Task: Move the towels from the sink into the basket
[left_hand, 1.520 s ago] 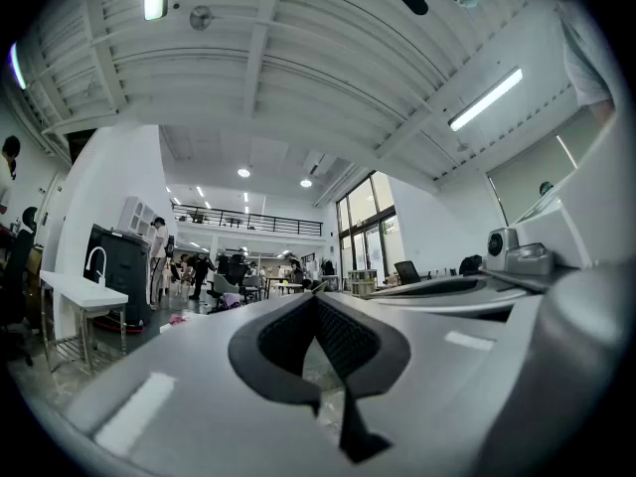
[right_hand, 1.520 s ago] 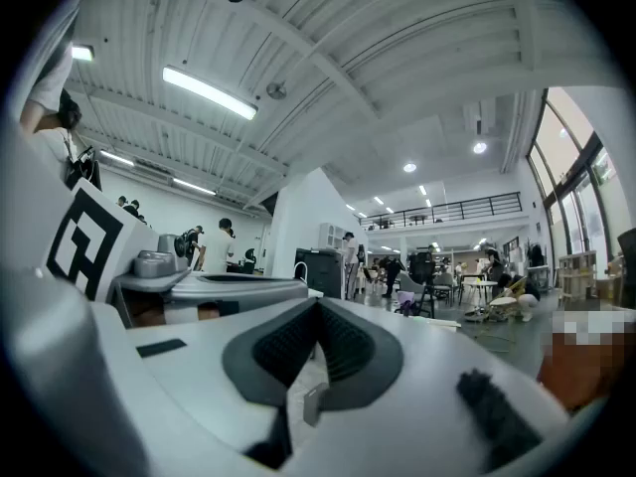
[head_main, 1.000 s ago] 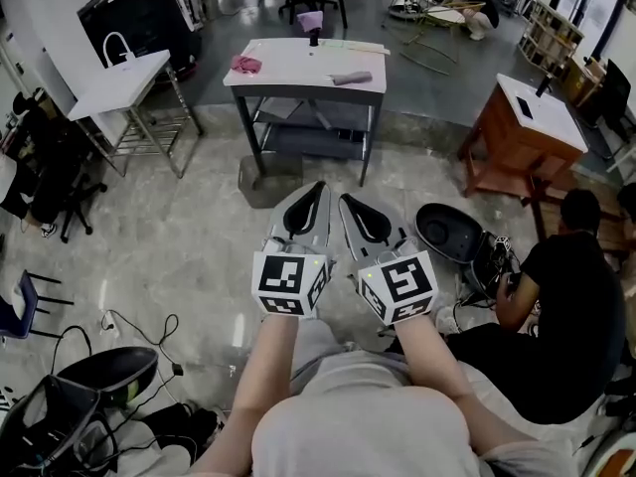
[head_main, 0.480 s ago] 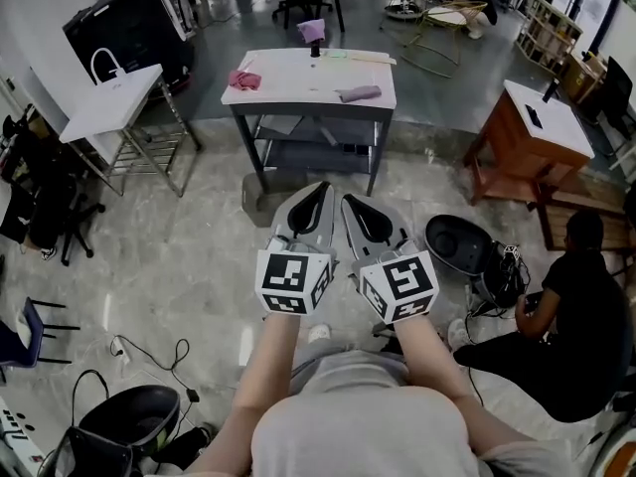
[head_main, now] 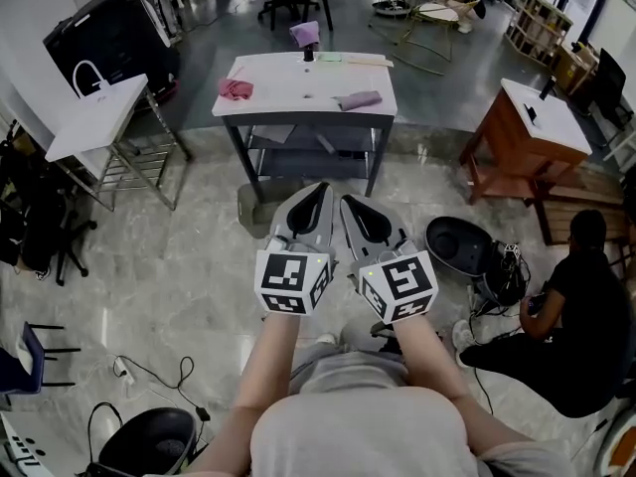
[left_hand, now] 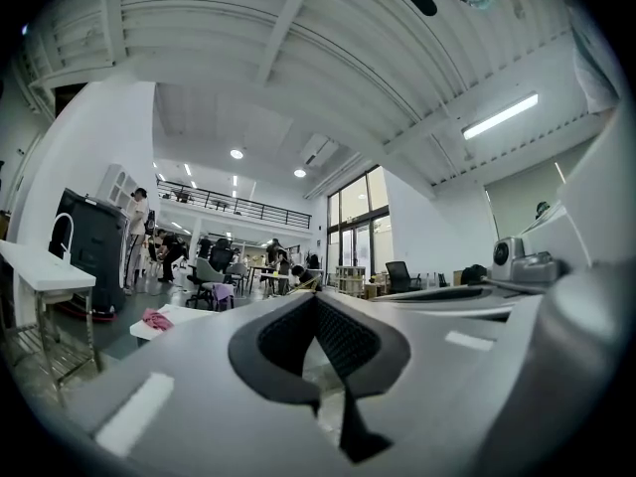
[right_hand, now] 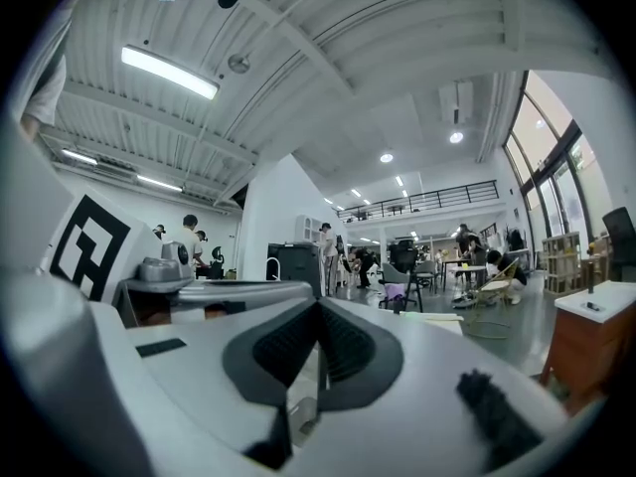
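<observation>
Three towels are lying ahead of me on the white table (head_main: 298,76). A pink towel (head_main: 236,88) is sitting near its left edge and a mauve towel (head_main: 360,99) near its front right corner. A purple towel (head_main: 305,34) is at or just beyond its far edge. Only my head view is showing the mauve one and the grey basket (head_main: 256,203), which is sitting on the floor by the table's front left leg. My left gripper view is catching the pink and purple towels. My right gripper view is showing just the purple one and a brown desk (right_hand: 591,336). I am holding my left gripper (head_main: 318,187) and right gripper (head_main: 346,201) side by side, well short of the table. Each has its jaws pressed together on nothing.
</observation>
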A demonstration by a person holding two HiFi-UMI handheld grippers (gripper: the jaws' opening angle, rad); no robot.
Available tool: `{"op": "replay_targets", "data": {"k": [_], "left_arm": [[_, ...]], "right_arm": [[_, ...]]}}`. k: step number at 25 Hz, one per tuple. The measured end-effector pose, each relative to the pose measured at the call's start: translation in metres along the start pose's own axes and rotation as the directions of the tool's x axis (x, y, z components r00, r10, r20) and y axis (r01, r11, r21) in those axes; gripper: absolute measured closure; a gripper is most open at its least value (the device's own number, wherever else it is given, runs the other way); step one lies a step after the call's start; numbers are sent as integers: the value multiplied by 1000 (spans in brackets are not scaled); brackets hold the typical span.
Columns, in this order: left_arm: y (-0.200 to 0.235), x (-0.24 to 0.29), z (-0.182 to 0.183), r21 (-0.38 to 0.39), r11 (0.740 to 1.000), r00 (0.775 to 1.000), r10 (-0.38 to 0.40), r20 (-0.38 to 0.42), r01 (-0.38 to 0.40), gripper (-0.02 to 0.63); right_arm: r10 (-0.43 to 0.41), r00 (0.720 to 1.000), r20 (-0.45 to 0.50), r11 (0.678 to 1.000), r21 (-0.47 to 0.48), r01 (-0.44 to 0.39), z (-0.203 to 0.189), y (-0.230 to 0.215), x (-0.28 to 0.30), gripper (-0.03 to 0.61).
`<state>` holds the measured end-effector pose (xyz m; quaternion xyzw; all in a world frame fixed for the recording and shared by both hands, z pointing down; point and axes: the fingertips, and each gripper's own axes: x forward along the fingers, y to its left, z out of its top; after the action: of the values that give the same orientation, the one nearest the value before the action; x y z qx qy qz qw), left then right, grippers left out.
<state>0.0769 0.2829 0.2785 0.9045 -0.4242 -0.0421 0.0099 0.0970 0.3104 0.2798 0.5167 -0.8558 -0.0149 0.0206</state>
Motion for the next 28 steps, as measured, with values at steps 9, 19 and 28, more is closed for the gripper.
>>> {"op": "replay_targets", "data": {"k": [9,19,28], "left_arm": [[32,47,-9,-30,999,1000,15,-5,-15,609],[62,135,-18,-17,999,999,27,-24,-28,609],[84,230,-25,-8,999,998,52,-43,-52,609]], "right_arm": [[9,1000,-7,1000,-4,-9,-4,-33,44,561],[23,1000,-2,1000,10,-23,-8,-107,110,561],[46,998,-31,999,26,-45,-16,-189,166,561]]}}
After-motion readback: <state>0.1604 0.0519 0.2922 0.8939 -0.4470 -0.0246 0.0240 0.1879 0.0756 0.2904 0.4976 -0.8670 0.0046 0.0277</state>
